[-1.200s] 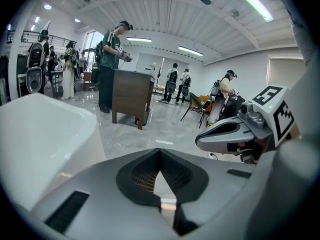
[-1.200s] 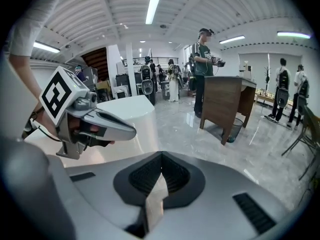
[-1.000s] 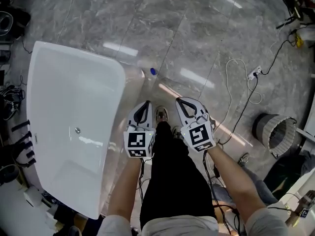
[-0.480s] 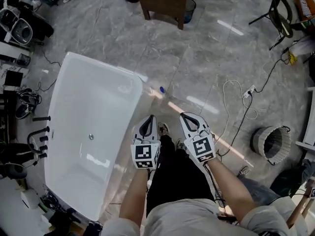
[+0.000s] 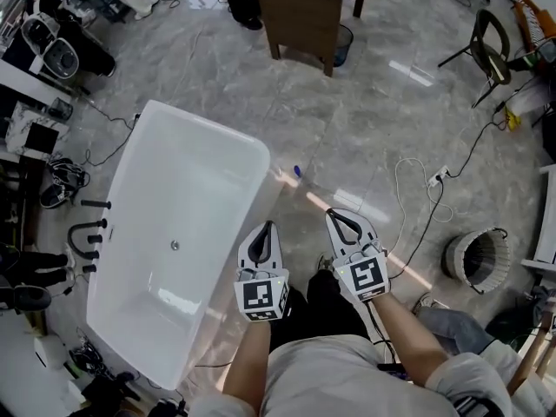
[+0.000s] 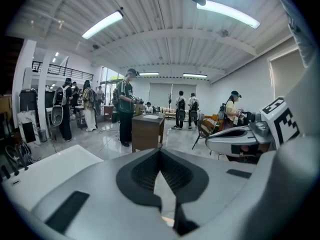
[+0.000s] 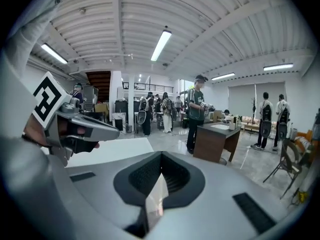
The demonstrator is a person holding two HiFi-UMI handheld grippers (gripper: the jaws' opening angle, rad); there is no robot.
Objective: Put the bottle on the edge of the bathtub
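I hold both tools out in front of me, side by side and a little apart, over the grey marble floor. My left gripper has its jaws pressed together with nothing between them. My right gripper is the same, jaws together and empty. Each points ahead and slightly downward.

Just beyond the tips, between the two tools and a bit farther off, the bottle lies on the floor. It is clear with a blue cap, and it rests right beside the far right corner of the bathtub, on the floor and not on the rim. Neither tool touches it.

The white bathtub stretches along my left, from near me to past the bottle, with a small drain in its bottom. Left of it, black tap fittings lie on the floor.

On the right, a white cable loops across the floor to a power strip, and nearer to me a round basket lies on its side.

Farther off stands a brown wooden desk, and a dark chair at the far right. People stand around the desk and at the far end of the hall.
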